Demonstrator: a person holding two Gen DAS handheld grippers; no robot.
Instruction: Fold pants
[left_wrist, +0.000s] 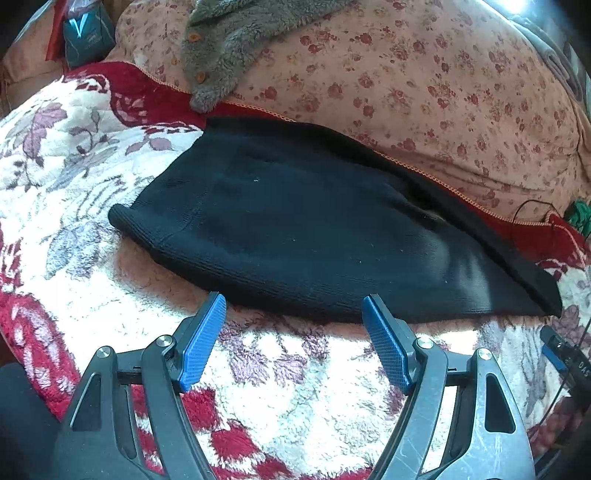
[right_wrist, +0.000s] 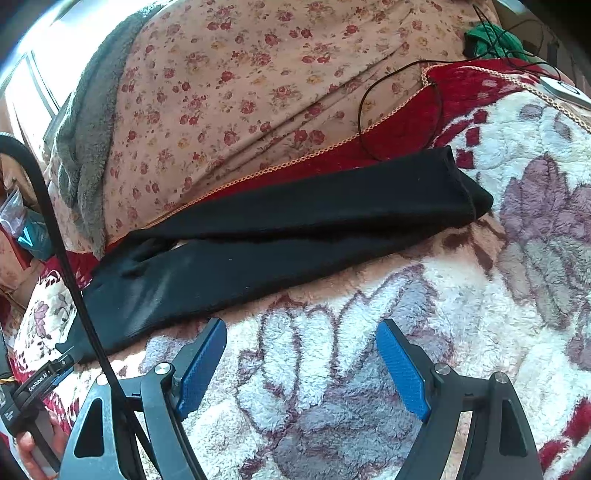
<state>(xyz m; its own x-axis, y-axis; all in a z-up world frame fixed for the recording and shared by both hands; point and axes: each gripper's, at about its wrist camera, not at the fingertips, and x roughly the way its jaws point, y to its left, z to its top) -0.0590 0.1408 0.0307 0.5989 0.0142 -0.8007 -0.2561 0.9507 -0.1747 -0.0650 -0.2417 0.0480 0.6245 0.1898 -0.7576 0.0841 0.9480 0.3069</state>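
- Blue-padded, black-framed left gripper (left_wrist: 293, 299): your left tool sits with its two textured pads spread wide apart, nothing between them, tips just at the near edge of the garment.
- Blue-padded, black-framed right gripper (right_wrist: 301, 325): your right tool is likewise spread wide and holds nothing; its left tip is just beside the garment's near edge, its right tip over bare blanket.
- Black ribbed knit pants (left_wrist: 295, 229): laid flat across the bed in front of both your tools. The wide waist end with its rolled band lies toward your left; the legs (right_wrist: 332, 206) run off to your right, one leg lying along the other, ending in stitched cuffs.
- Fluffy white blanket with mauve leaf and red rose pattern (left_wrist: 295, 369): the surface under the pants and under both your tools; its red border with orange stitched edging runs just behind the pants.
- Pink quilt with small red flower print (left_wrist: 424, 81): bunched up beyond the blanket's border, behind the pants.
- Grey fleece garment with orange buttons (left_wrist: 221, 48): draped over the quilt, well behind the waist end.
- Thin black cable (right_wrist: 369, 110): looped over the quilt and red border, near the cuffs.
- Green cloth (right_wrist: 491, 40): far corner, past the cable.
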